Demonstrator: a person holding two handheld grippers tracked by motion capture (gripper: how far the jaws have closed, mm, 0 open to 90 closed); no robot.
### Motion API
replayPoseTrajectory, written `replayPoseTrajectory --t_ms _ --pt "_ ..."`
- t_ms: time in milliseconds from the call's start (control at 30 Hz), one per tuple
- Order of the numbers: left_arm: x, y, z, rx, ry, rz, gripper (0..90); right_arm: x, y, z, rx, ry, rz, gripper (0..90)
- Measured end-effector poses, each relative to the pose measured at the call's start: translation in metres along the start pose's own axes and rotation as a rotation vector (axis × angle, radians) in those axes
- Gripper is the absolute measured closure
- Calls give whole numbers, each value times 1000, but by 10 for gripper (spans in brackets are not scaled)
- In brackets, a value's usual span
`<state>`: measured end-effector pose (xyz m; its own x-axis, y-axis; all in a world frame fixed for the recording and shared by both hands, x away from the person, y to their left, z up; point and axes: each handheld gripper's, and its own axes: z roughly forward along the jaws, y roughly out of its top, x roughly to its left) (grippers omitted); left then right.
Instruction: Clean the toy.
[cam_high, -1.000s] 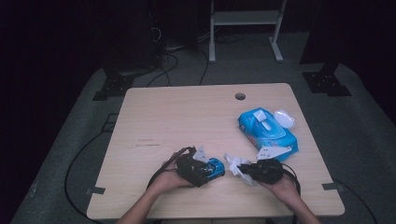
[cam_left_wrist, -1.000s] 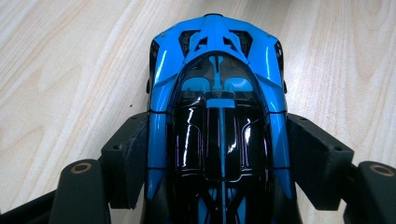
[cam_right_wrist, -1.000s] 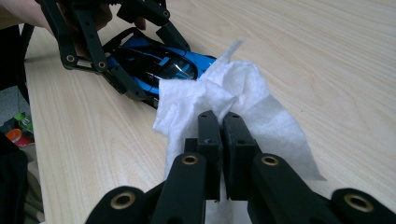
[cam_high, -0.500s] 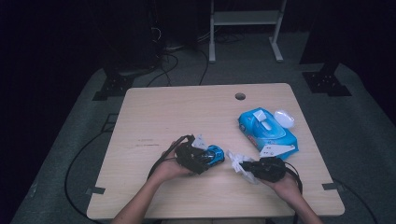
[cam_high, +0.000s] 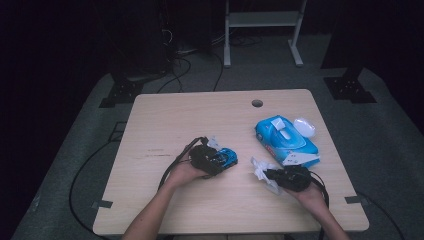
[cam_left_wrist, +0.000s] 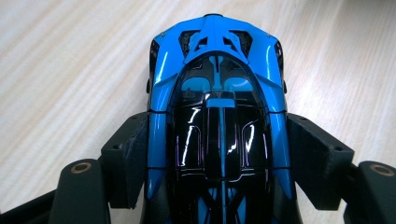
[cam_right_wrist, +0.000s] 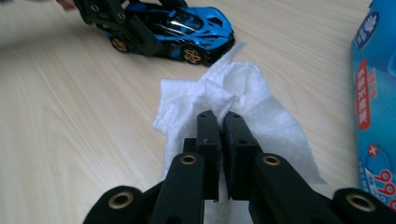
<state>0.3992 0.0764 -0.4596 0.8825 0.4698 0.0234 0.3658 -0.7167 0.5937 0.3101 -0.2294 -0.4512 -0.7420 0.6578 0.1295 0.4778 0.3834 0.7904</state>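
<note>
A blue and black toy car (cam_high: 227, 158) (cam_left_wrist: 218, 107) (cam_right_wrist: 175, 29) rests on the wooden table (cam_high: 175, 115), its wheels on the surface. My left gripper (cam_high: 220, 161) (cam_left_wrist: 218, 154) is shut on the car's sides, one jaw on each flank. A crumpled white wipe (cam_high: 261, 169) (cam_right_wrist: 233, 102) lies right of the car, its near edge pinched between the jaws of my right gripper (cam_high: 272, 176) (cam_right_wrist: 222, 122), which is shut on the wipe. The wipe's far tip almost reaches the car's nose.
A blue pack of wet wipes (cam_high: 285, 140) (cam_right_wrist: 376, 98) lies at the right of the table, with a white lid (cam_high: 304, 126) beside it. A cable hole (cam_high: 257, 103) sits near the far edge. Cables trail off both grippers.
My left gripper has carried the car away from me, up the table, and a little left. The right gripper and wipe have stayed put.
</note>
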Motion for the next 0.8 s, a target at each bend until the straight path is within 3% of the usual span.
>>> replayPoseTrajectory --t_ms 67,167,367,500,667,800 --pt "1 -1 0 -1 -2 -2 280 -1 -2 2 25 -17 -17 840" --pt "1 -1 0 -7 -1 1 277 -3 -5 2 48 -28 -19 739" --pt "-1 -4 -2 -14 12 3 268 -3 -13 -9 65 -35 -19 660" --pt "0 -5 -7 -47 14 -7 232 -6 -17 -23 39 -40 -13 543" --pt "2 -5 -13 -63 8 -11 192 -13 -21 -36 -11 -14 19 497" --pt "0 -7 -22 -89 8 -9 185 -13 -22 -39 -20 -12 25 482"
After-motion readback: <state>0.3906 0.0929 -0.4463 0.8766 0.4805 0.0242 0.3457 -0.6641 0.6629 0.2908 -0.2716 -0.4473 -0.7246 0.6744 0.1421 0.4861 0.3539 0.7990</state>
